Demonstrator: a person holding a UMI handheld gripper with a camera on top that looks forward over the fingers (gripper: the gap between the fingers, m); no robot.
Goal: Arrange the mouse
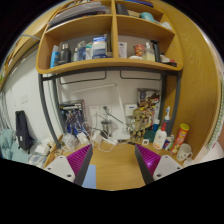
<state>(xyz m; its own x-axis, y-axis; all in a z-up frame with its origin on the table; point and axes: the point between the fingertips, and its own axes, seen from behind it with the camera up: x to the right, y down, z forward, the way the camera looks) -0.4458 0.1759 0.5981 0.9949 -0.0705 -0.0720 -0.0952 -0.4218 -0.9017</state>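
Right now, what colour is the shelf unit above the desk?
Light wood, the shelf unit shows in the gripper view, beyond the open tool.

Bare desk surface [116, 165] runs between and just ahead of the parted fingers [79, 160]: passable. Bottles [160, 134] crowd the right side; clutter [70, 128] lines the back wall. Wooden shelf [110, 65] overhangs above, capping headroom.
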